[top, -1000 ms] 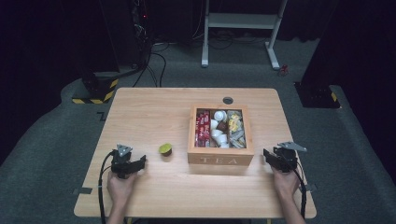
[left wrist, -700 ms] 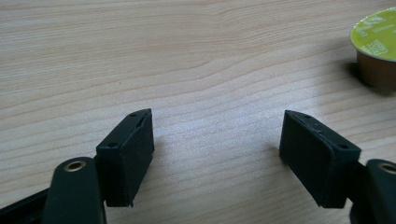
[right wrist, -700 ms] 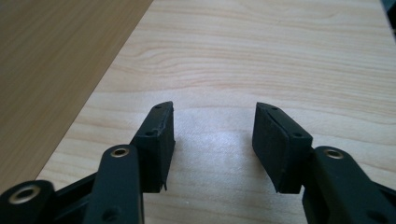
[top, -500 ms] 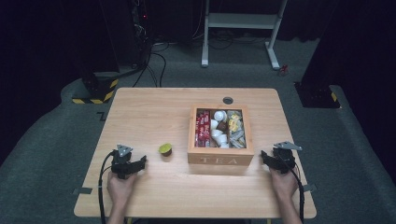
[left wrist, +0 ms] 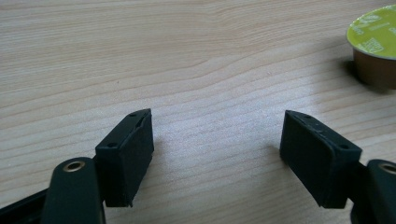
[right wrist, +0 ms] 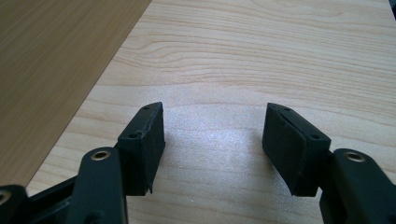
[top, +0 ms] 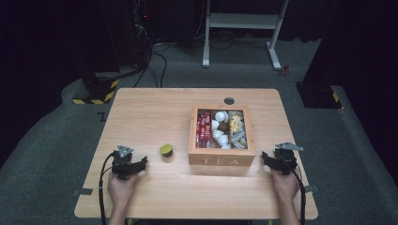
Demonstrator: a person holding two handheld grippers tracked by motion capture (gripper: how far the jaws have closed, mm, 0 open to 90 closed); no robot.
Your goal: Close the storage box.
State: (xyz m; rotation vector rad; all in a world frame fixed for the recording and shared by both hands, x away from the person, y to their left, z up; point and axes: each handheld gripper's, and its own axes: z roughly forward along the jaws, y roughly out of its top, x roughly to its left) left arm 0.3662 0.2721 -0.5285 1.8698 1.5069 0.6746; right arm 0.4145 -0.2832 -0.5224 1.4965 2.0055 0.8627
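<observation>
Capsule (top: 166, 150) at 2 o'clock of left gripper (top: 141, 163): light, thin-walled; grip its sides gently. Both grippers' jaws gape wide, empty.

Capsule (top: 166, 150) left of tea box (top: 222, 160)

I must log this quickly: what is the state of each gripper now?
Left gripper: open, holding nothing; the capsule lies apart from it.
Right gripper: open, holding nothing, beside the box.

A wooden tea box (top: 222, 161) (marked TEA) holds perhaps sachets and pods on the table (top: 155, 112).
</observation>
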